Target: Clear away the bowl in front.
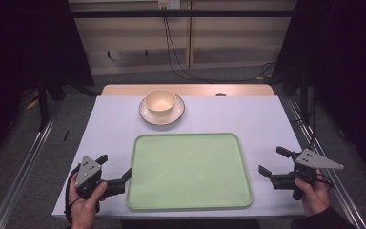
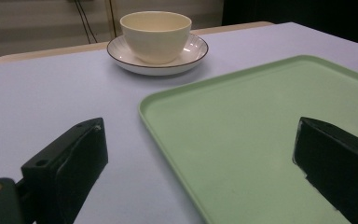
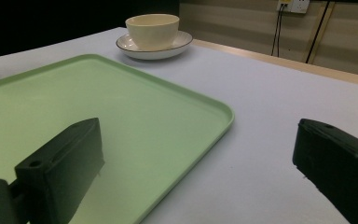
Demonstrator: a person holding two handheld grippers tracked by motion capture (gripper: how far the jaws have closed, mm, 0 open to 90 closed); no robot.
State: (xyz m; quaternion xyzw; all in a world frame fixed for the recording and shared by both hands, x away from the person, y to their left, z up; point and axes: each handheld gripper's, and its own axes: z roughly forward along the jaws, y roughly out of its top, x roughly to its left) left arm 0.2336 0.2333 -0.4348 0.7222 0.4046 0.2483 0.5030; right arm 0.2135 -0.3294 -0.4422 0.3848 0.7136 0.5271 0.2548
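A cream bowl [image 1: 160, 102] stands upright on a white saucer [image 1: 147, 115] with a dark rim, at the far middle of the white table [image 1: 252, 114]. In front of them lies a pale green tray [image 1: 189, 171] with nothing on it. My left gripper [image 1: 116, 165] rests open at the tray's near left corner, one jaw over the tray's edge. My right gripper [image 1: 274, 160] is open just right of the tray, jaws pointing toward it. The bowl [image 2: 155, 35] and saucer [image 2: 193, 52] lie ahead in the left gripper view, and the bowl [image 3: 152, 29] also in the right gripper view.
A wooden strip [image 1: 124, 89] runs along the table's far edge, with cables [image 1: 176, 57] hanging behind it. Metal rails [image 1: 26, 167] flank the table on both sides. Bare table surface lies to the left and right of the saucer.
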